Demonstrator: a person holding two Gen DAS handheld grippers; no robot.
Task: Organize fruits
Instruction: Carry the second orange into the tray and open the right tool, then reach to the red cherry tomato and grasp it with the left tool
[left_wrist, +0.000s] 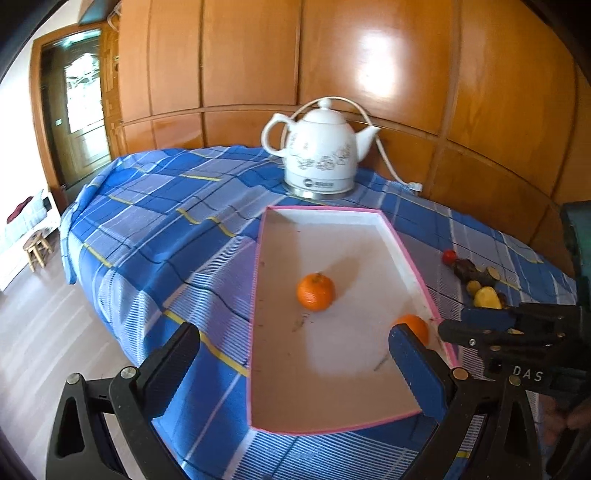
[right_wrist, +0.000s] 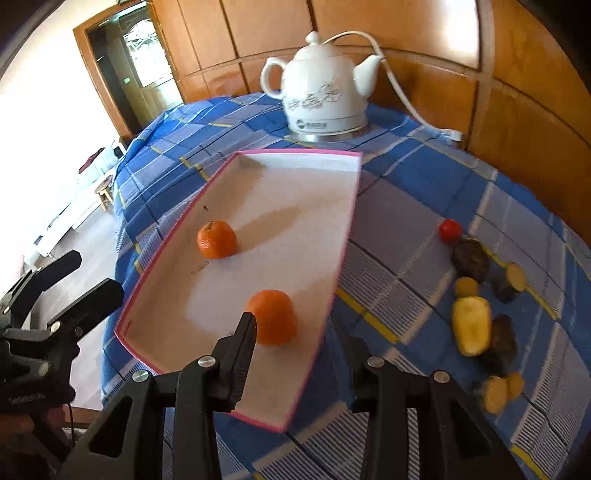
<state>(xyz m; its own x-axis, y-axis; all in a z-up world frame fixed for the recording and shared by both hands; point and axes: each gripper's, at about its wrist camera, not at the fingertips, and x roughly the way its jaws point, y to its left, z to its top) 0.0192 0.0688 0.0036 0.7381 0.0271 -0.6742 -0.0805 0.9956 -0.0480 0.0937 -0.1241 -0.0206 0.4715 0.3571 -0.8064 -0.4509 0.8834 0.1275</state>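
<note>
Tray (right_wrist: 258, 184), shallow, white floor, pink rim; lies on the table's blue plaid cloth (right_wrist: 406, 177), its far end near the kettle.

Contents of tray: two oranges. First orange (right_wrist: 217, 239) sits alone toward the tray's left wall, stem end up. Second orange (right_wrist: 273, 317) sits nearer the camera end, close to the right wall; in the left wrist view it is half hidden behind that gripper's own right finger, at (left_wrist: 415, 326).

Loose produce on the cloth, right of the tray and apart from it: one small red tomato (right_wrist: 450, 230); beyond it a cluster of dark-skinned tuber pieces (right_wrist: 471, 258) and yellow cut pieces, the largest a yellow chunk (right_wrist: 472, 325). Exact kind of tuber cannot be told.

Right gripper (right_wrist: 299, 347): jaws apart, holding nothing; left finger tip just before the second orange, right finger over the cloth outside the tray's rim.

Left gripper (left_wrist: 291, 354): jaws wide apart, empty, raised over the near end of the tray; left finger over the cloth, right finger over the tray floor.

White ceramic electric kettle (left_wrist: 319, 147), floral print, on a metal base, with a white cord (left_wrist: 384, 155) running to the wood-panelled wall (left_wrist: 369, 55).

Background left: doorway (left_wrist: 77, 103), small wooden stool (left_wrist: 37, 249) on a pale floor.
</note>
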